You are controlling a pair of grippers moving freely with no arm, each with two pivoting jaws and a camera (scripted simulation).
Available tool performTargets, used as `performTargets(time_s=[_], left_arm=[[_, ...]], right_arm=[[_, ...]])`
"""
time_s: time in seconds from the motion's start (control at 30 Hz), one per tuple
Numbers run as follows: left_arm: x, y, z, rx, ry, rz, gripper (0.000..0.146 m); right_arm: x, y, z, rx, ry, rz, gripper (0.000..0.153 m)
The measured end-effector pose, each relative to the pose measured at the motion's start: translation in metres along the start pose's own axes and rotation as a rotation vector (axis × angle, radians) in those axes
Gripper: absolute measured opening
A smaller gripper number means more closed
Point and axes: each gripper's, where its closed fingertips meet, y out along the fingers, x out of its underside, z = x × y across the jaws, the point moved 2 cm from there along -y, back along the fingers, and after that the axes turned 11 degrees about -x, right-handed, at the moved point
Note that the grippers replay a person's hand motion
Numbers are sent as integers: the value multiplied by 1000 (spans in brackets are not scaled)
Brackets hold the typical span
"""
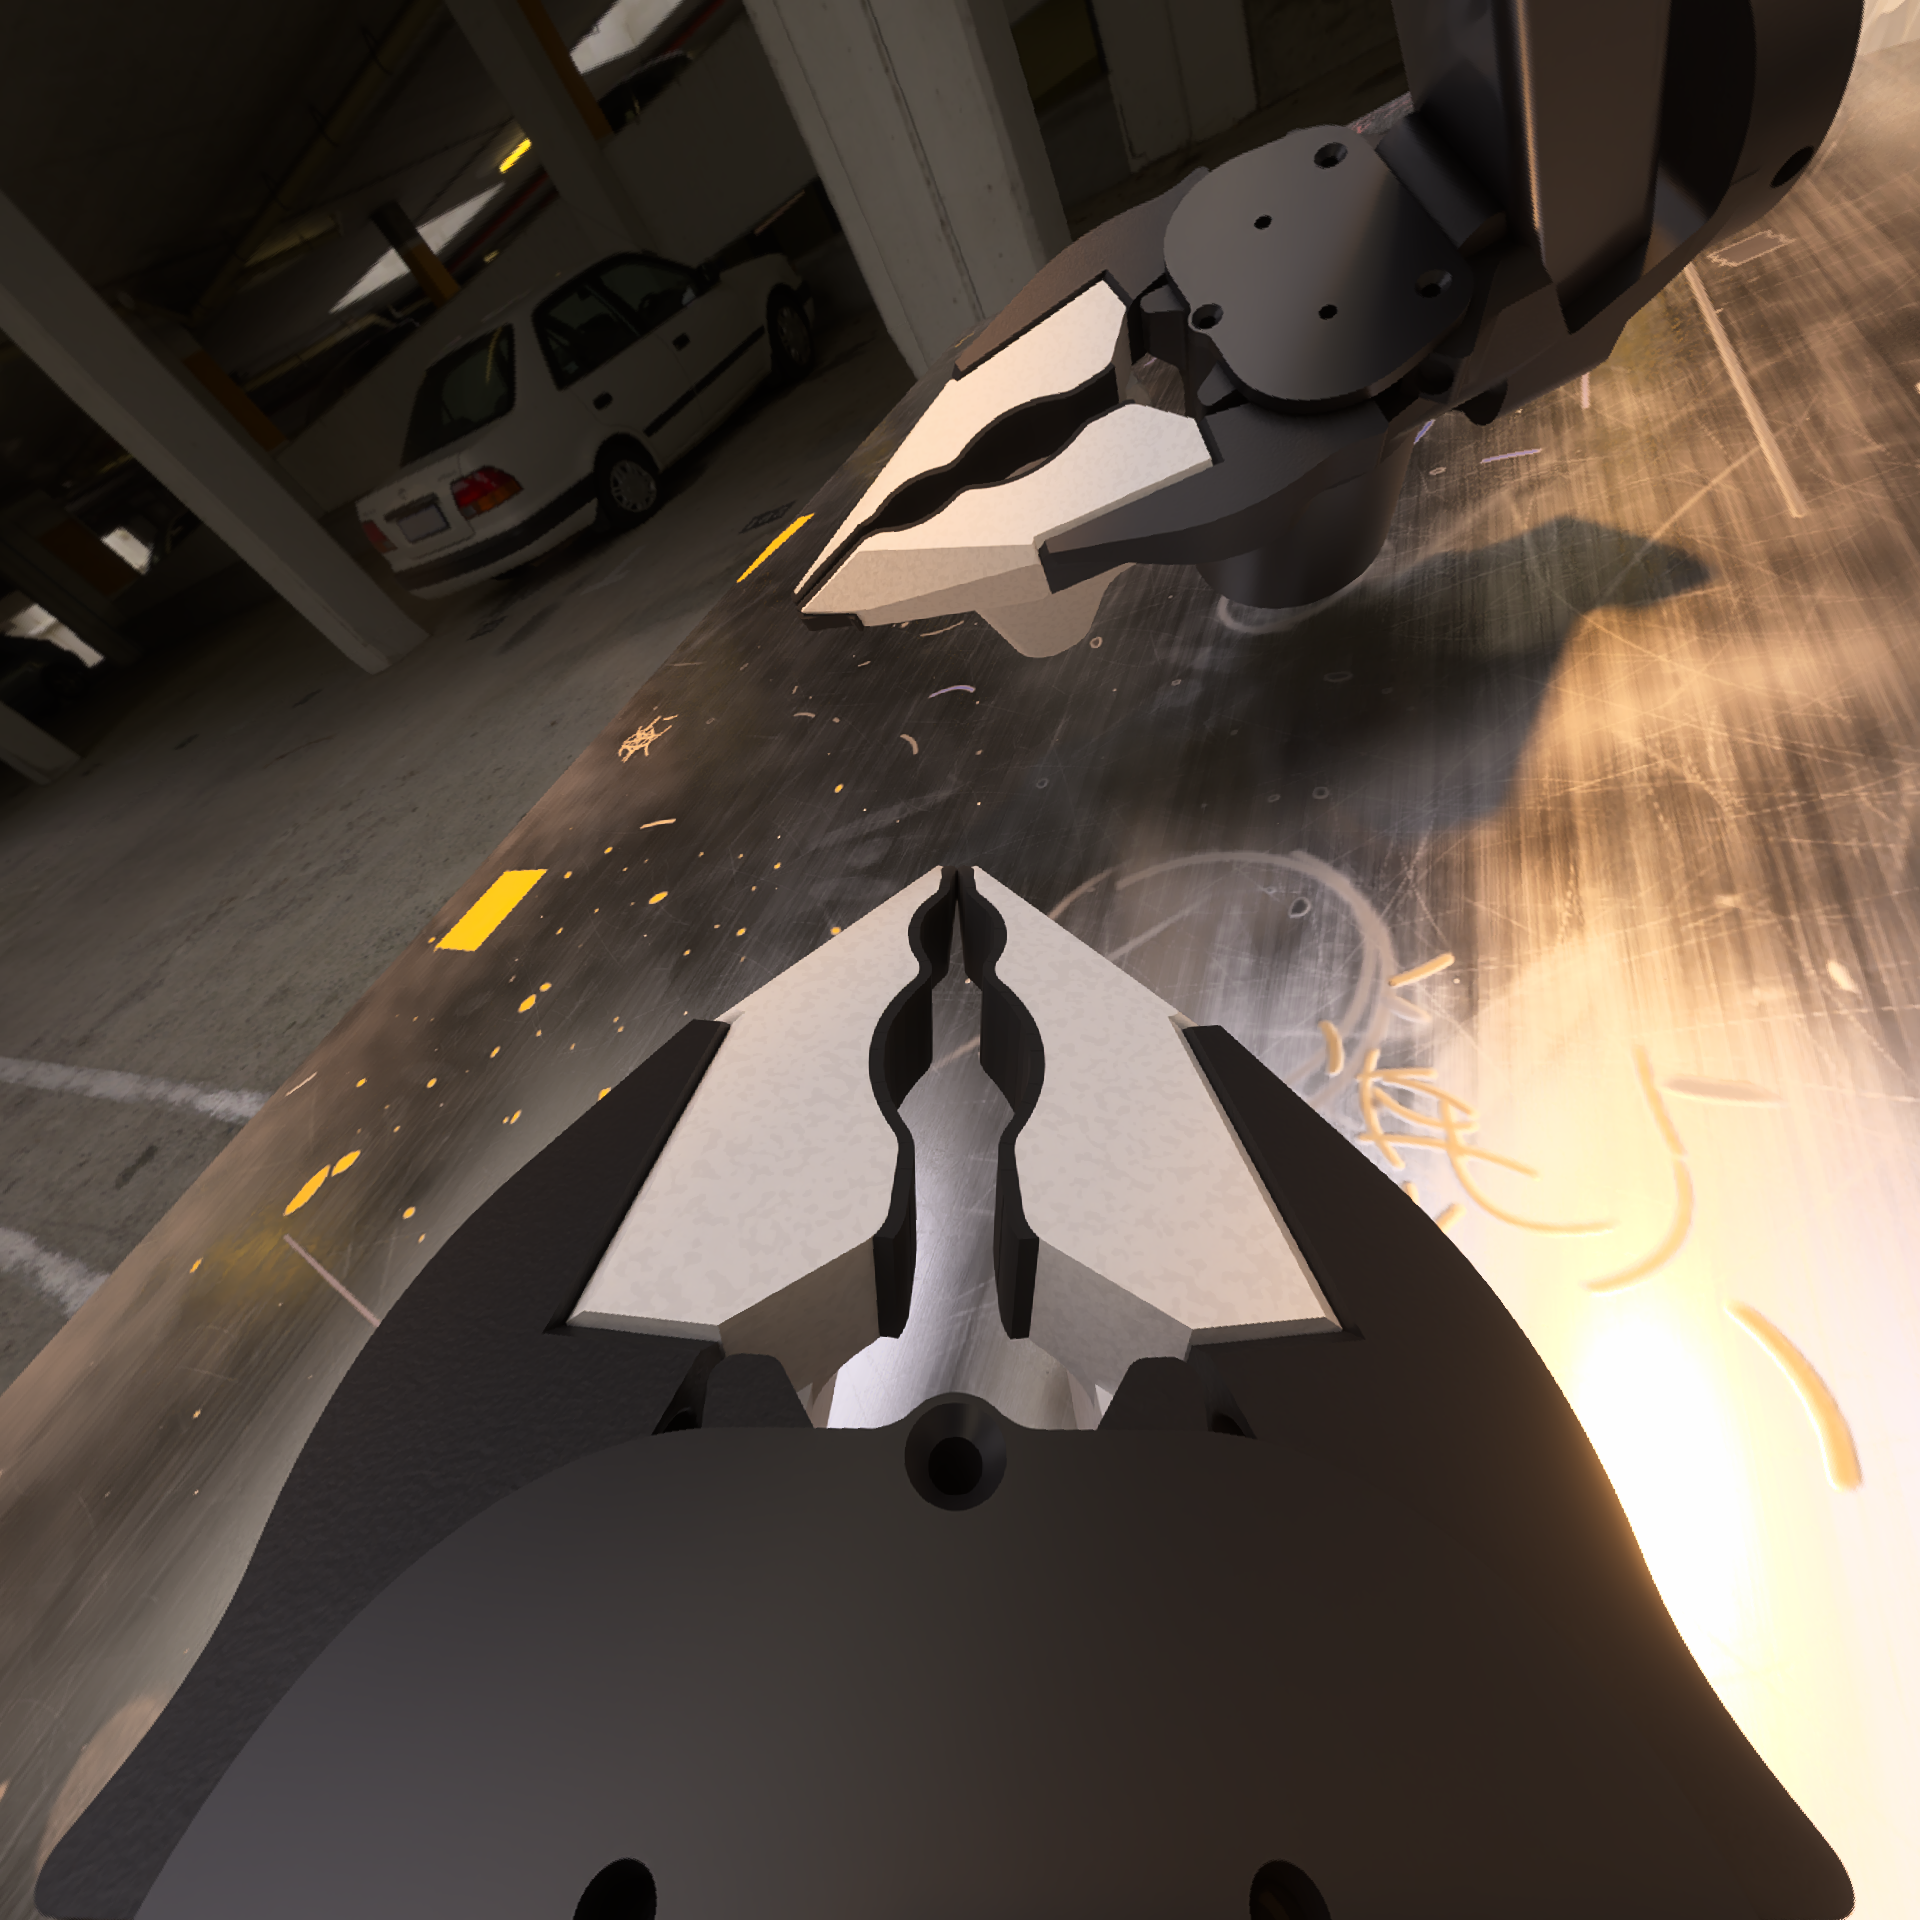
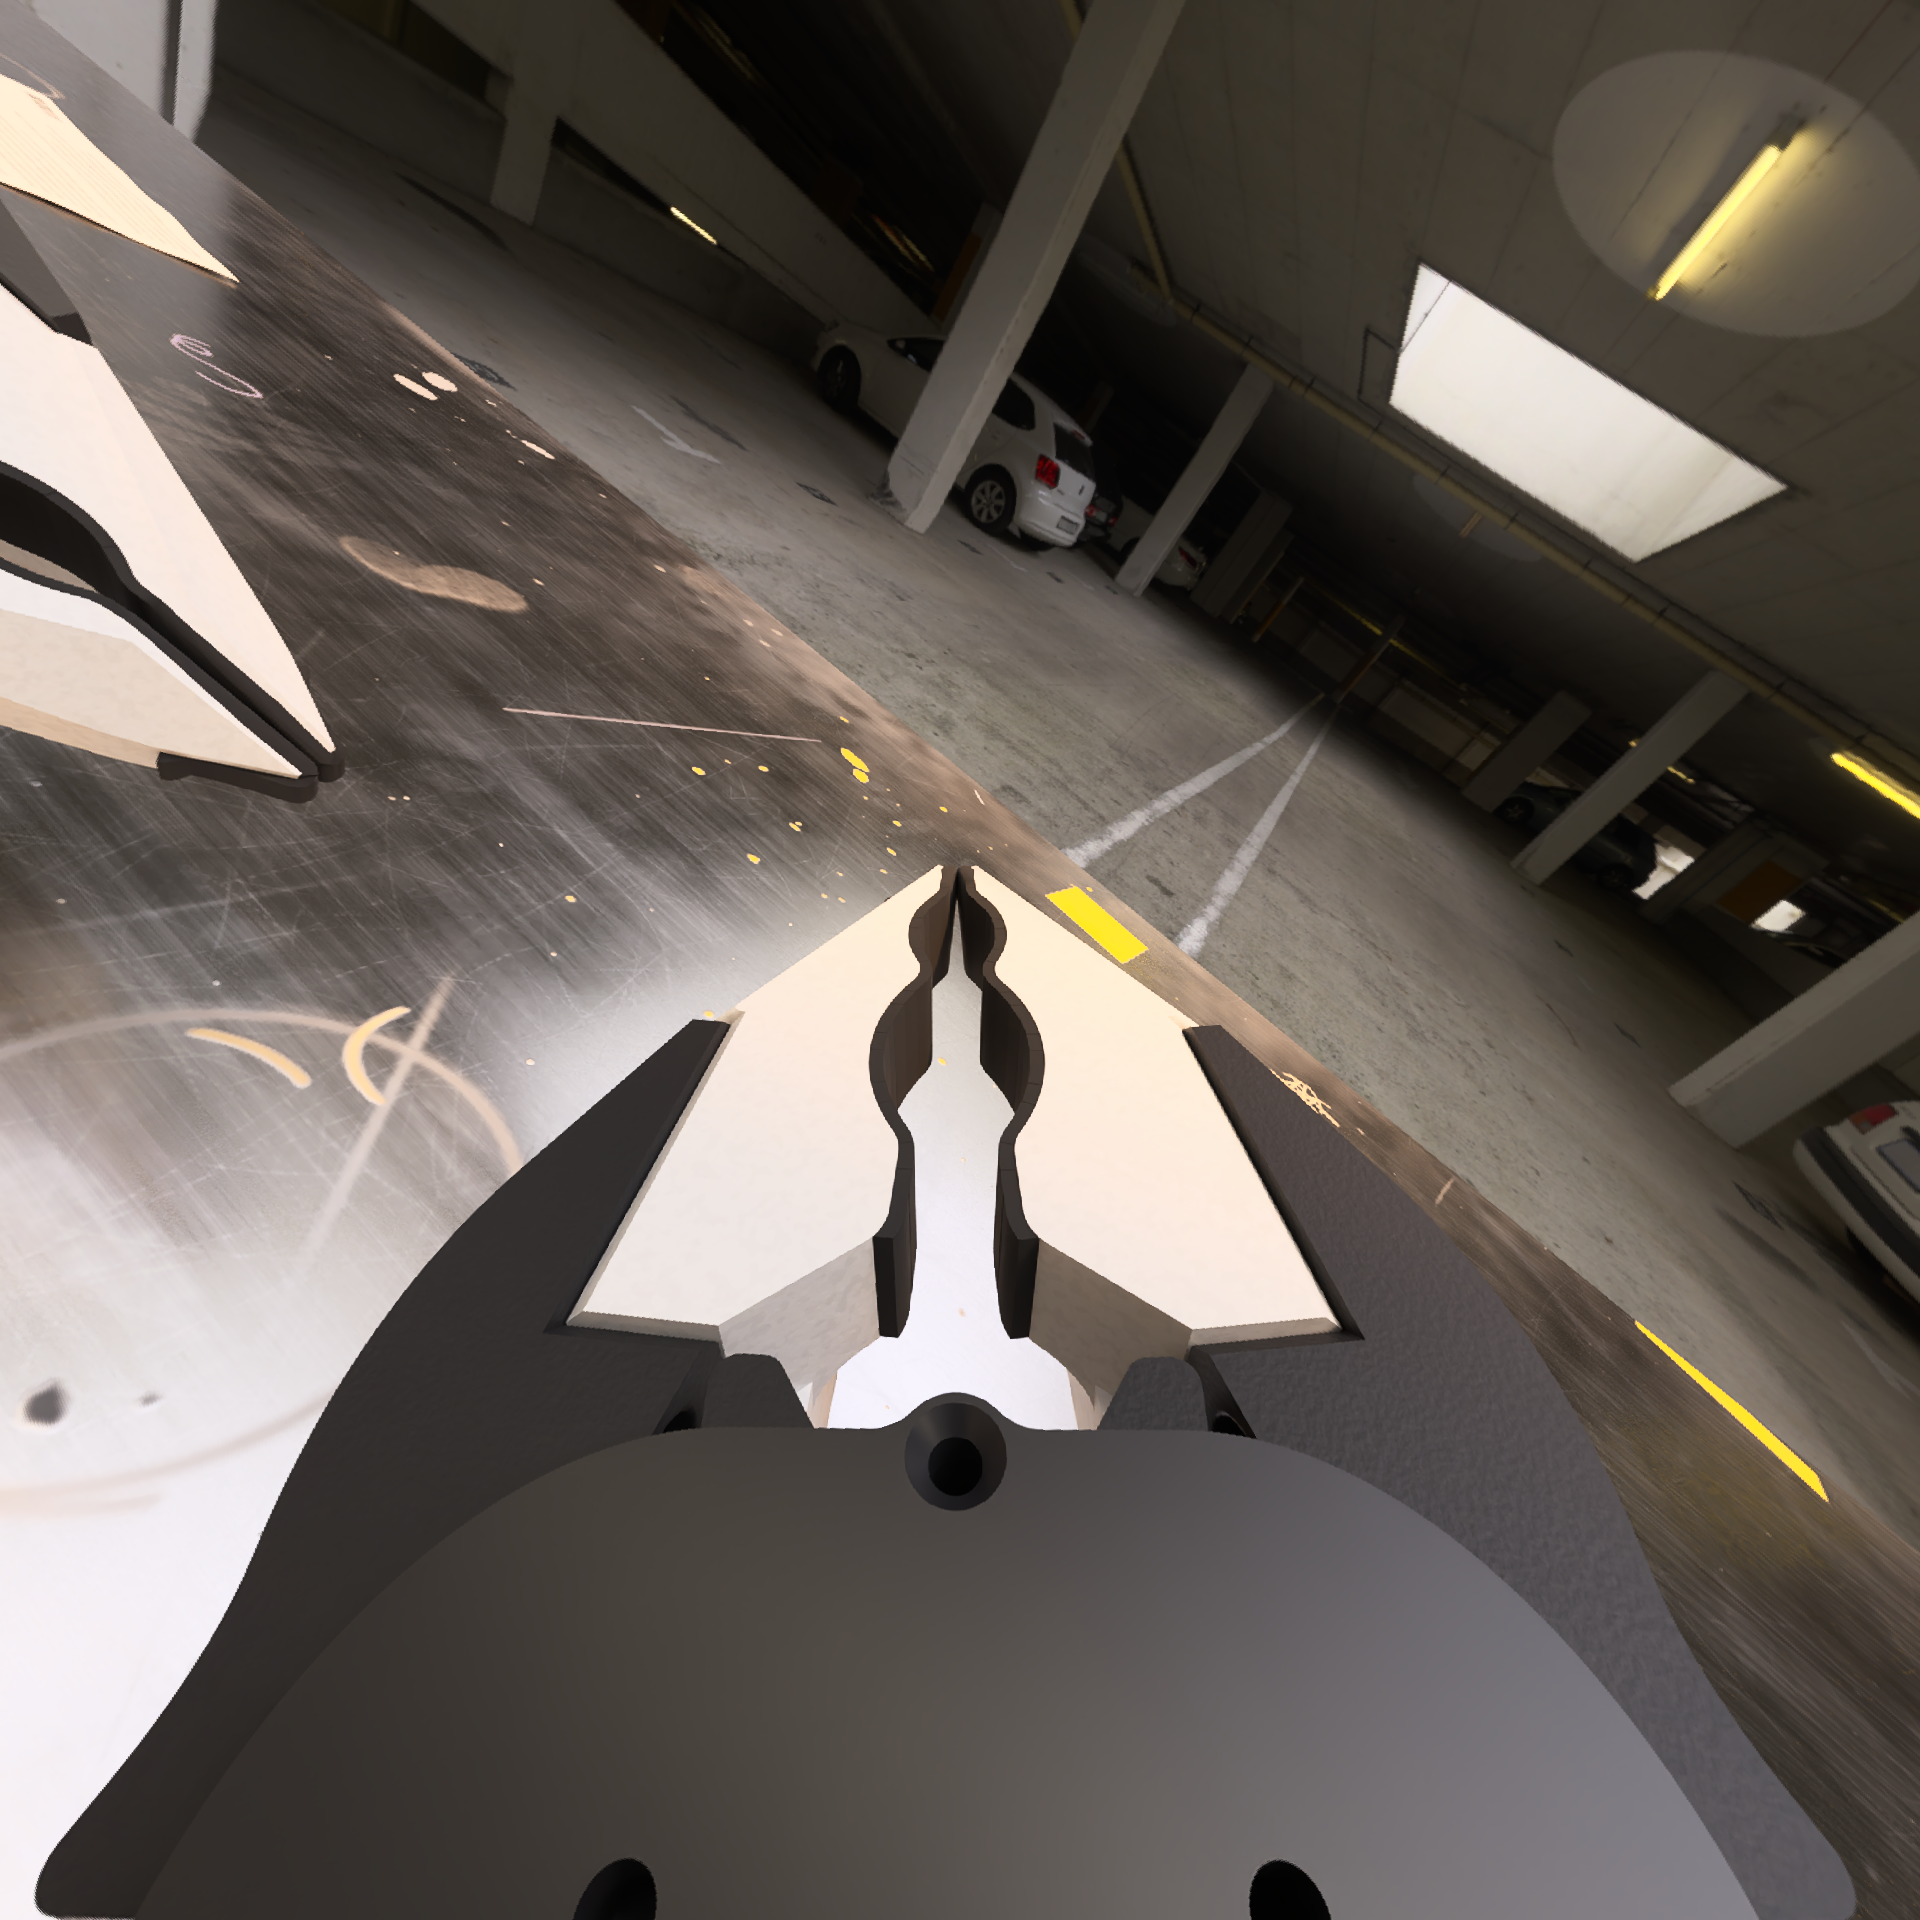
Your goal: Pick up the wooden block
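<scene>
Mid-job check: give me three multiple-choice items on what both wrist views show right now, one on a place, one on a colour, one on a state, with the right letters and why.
1. In the left wrist view, where is the right gripper?
A. upper right, above the scratched dark metal tabletop
B. lower left, on the floor
C. out of view

2. What colour are the rectangular marks along the tabletop's edge?
A. blue
B. yellow
C. green

3. How stand the jaws of the left gripper?
A. wide open
B. shut on a block
C. shut, nothing between them

Answers:
1 A: its white fingers and dark body come in from the top right over the tabletop.
2 B: the marks are bright yellow in both views.
3 C: the tips meet and only bare tabletop shows through the gaps behind them; no wooden block shows in either view.
</scene>
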Motion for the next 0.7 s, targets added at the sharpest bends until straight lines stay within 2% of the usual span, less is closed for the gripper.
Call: performTargets(time_s=[0.7], left_arm=[[0,1,-3,-13,-20,-9,0]], right_arm=[[1,1,0,-7,8,-3,0]])
